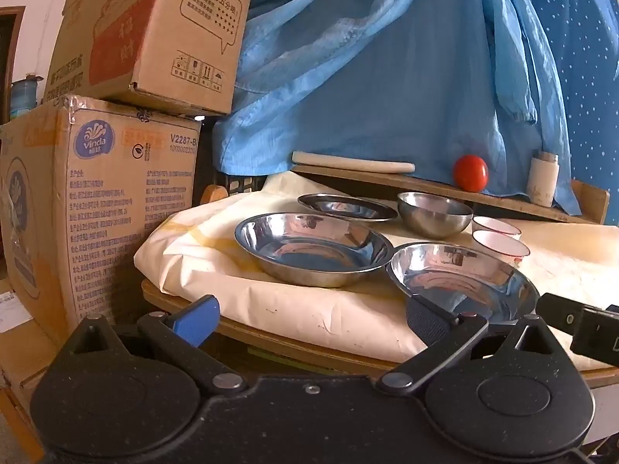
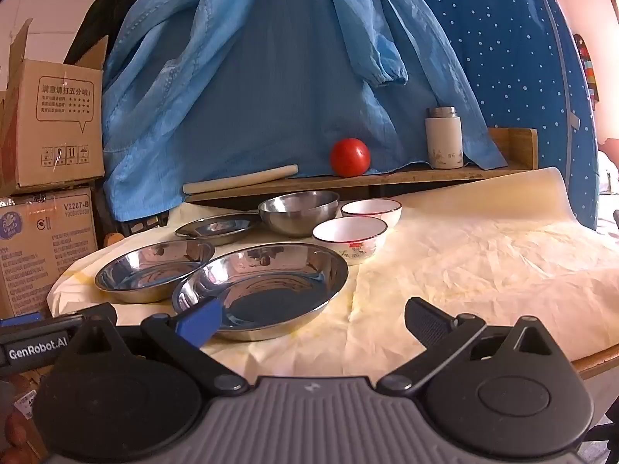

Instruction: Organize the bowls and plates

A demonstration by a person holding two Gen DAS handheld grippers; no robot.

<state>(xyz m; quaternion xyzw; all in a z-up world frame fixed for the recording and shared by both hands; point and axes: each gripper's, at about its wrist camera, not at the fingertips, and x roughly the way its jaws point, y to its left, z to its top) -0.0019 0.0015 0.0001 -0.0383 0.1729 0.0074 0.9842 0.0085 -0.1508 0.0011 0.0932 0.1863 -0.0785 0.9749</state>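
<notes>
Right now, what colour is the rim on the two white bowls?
Dark red on both white bowls, with a printed pattern on the nearer one's side; clearest in the right wrist view.

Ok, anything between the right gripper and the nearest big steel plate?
Nothing visible. The right gripper hangs with jaws open just before the wide shallow steel plate, only bare cream paper cover between them. The second steel plate lies to its left.

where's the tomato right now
The tomato sits on the wooden shelf behind the dishes, between the rolling pin and the white flask.
</notes>
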